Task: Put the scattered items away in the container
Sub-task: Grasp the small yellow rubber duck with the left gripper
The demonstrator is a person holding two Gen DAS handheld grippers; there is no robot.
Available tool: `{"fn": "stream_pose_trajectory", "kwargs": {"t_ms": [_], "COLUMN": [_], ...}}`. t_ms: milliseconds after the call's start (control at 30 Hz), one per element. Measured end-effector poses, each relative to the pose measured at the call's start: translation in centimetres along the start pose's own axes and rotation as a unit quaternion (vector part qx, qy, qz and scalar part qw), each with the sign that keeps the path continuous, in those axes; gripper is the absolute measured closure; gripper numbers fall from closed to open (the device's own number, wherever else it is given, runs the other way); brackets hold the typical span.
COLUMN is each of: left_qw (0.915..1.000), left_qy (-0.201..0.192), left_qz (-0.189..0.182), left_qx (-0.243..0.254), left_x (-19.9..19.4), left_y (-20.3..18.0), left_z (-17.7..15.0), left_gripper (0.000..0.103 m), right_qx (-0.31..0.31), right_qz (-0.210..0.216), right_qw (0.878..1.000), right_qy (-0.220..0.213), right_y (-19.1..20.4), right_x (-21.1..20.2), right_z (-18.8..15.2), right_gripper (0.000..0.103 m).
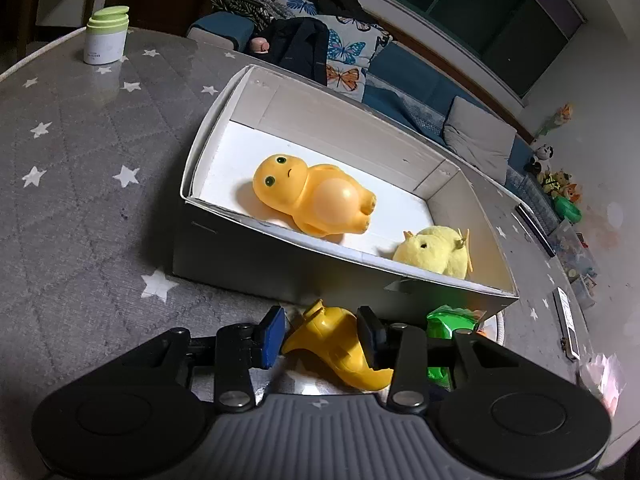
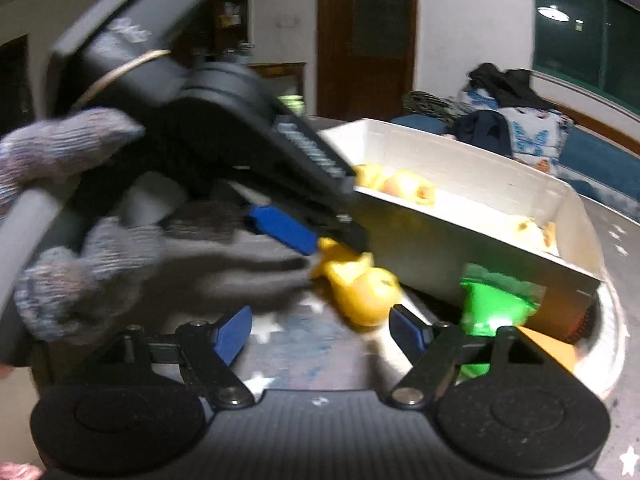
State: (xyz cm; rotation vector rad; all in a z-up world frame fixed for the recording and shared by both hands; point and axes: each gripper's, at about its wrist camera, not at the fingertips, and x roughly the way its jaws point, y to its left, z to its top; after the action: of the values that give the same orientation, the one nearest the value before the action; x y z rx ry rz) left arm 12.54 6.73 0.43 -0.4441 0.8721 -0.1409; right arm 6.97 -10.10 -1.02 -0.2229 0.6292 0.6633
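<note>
Two fingers of the left gripper point(image 1: 320, 334) bracket a yellow toy point(image 1: 340, 344) on the bench just before the box point(image 1: 280, 256), its long axis crosswise; the right gripper point(image 2: 320, 334), spread wide, hangs short.

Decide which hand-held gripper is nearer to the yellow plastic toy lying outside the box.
Left. The left hand-held gripper has the yellow plastic toy between its pads beside the box. The right hand-held gripper is open, short of the toy.
</note>
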Motion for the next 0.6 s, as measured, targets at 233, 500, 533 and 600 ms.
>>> {"fn": "stream_pose_trajectory", "kwargs": {"t_ms": [233, 500, 533, 600], "left_qw": [1.0000, 0.9999, 0.9999, 0.9999], "left_qy": [0.001, 0.010, 0.011, 0.010], "left_qz": [-0.006, -0.007, -0.006, -0.009], "left_qx": [-0.004, -0.006, -0.007, -0.010], "left_x": [0.0, 0.9, 1.0, 1.1], "left_y": [0.0, 0.1, 0.2, 0.3], "left_z": [0.2, 0.4, 0.4, 0.4], "left_gripper": [0.061, 0.061, 0.062, 0.062], "right_qx": [0.023, 0.025, 0.026, 0.028], "right_qz": [-0.015, -0.009, -0.009, -0.010], "right_qw": [1.000, 1.000, 1.000, 0.999], "right_qy": [0.013, 0.016, 0.015, 0.013], "right_y": [-1.5, -1.5, -1.4, -1.4], "right_x": [1.8, 3.1, 3.0, 3.0], "right_z": [0.9, 1.4, 1.4, 1.4], "right_gripper": [0.038, 0.057, 0.062, 0.065]}}
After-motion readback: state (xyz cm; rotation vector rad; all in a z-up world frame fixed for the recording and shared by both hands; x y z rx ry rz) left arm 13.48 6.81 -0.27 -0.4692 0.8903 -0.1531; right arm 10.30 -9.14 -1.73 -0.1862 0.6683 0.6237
